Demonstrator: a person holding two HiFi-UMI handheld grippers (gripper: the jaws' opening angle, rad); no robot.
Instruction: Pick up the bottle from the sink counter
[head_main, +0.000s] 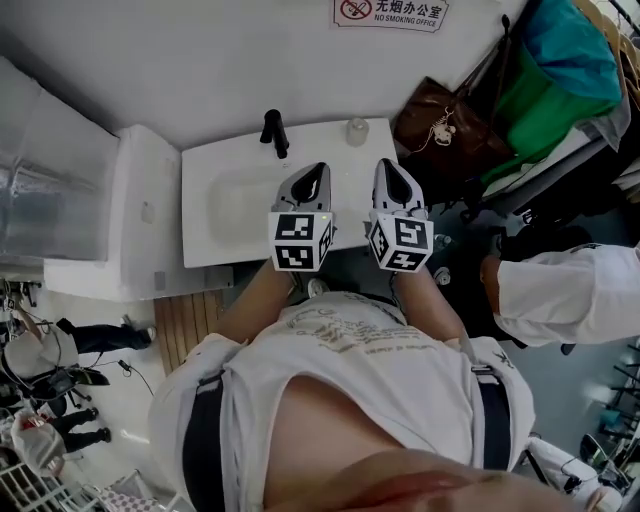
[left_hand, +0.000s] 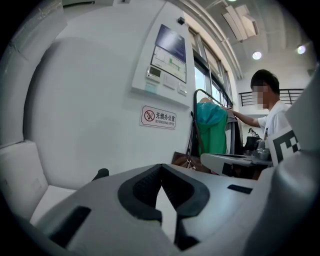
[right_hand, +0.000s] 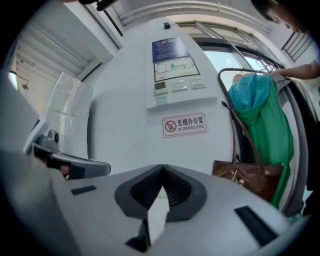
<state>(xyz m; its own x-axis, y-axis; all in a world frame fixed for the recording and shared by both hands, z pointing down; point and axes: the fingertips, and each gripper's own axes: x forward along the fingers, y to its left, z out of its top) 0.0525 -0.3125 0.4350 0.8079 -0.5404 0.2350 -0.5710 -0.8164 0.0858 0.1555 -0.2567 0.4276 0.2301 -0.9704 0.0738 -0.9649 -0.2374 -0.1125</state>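
Observation:
A small clear bottle (head_main: 357, 131) stands at the back right of the white sink counter (head_main: 215, 250), to the right of the black faucet (head_main: 273, 132). Both grippers hover side by side over the counter's front half, pointing at the wall. The left gripper (head_main: 319, 170) is over the basin, its jaws shut with nothing between them (left_hand: 161, 172). The right gripper (head_main: 389, 166) sits a little in front of the bottle, slightly to its right, and its jaws are shut and empty too (right_hand: 162, 171). Neither gripper view shows the bottle; the left gripper view catches only the faucet's tip (left_hand: 100, 174).
A brown handbag (head_main: 440, 125) hangs just right of the counter, below green clothing (head_main: 545, 90) on a rack. A person in a white sleeve (head_main: 570, 290) stands at the right. A white cabinet (head_main: 120, 215) adjoins the counter's left side. A no-smoking sign (head_main: 390, 12) is on the wall.

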